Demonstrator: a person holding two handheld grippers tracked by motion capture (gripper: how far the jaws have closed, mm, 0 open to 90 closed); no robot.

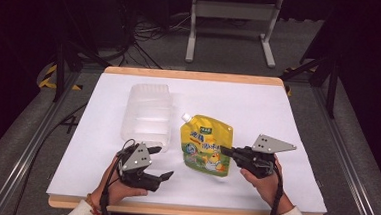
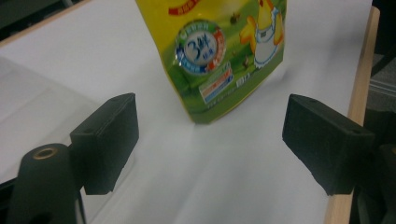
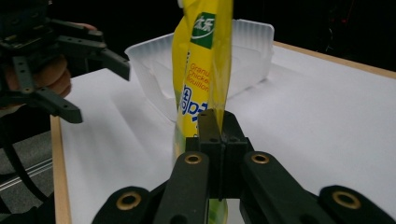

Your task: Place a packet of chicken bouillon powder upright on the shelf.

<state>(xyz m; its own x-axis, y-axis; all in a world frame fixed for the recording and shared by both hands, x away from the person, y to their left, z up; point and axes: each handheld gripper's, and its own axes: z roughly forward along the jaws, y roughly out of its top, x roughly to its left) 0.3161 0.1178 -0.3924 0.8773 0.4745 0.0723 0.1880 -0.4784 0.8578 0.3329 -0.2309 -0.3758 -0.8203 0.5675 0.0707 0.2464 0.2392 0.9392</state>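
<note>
the yellow spouted pouch (image 1: 207, 144) stands upright near the middle of the white table (image 1: 273, 112), its long axis running bottom to top, its printed face turned toward the person's side. the white spout cap (image 1: 186, 118) sits at the upper corner on the left of the pouch in the high view, angled up and away to the left. the green bottom edge rests on or just above the white surface; which of the two cannot be told.

the right gripper (image 1: 224, 150) comes in from the right, level with the table, and its jaws are pressed together on the pouch's side edge. in the right gripper view the two black jaws meet with the thin yellow edge (image 3: 201, 70) pinched between them, and the pouch rises edge-on straight above the grip.

the left gripper (image 1: 159, 161) hovers near the front left of the pouch, held in the person's left hand (image 1: 117, 187). its jaws stand wide apart with nothing between them. in the left gripper view the pouch's lower corner (image 2: 219, 88) lies ahead, between the two pads but clear of both.

a clear plastic container (image 1: 148, 113) lies on the table just left of and behind the pouch, its long axis running away from the person.
</note>
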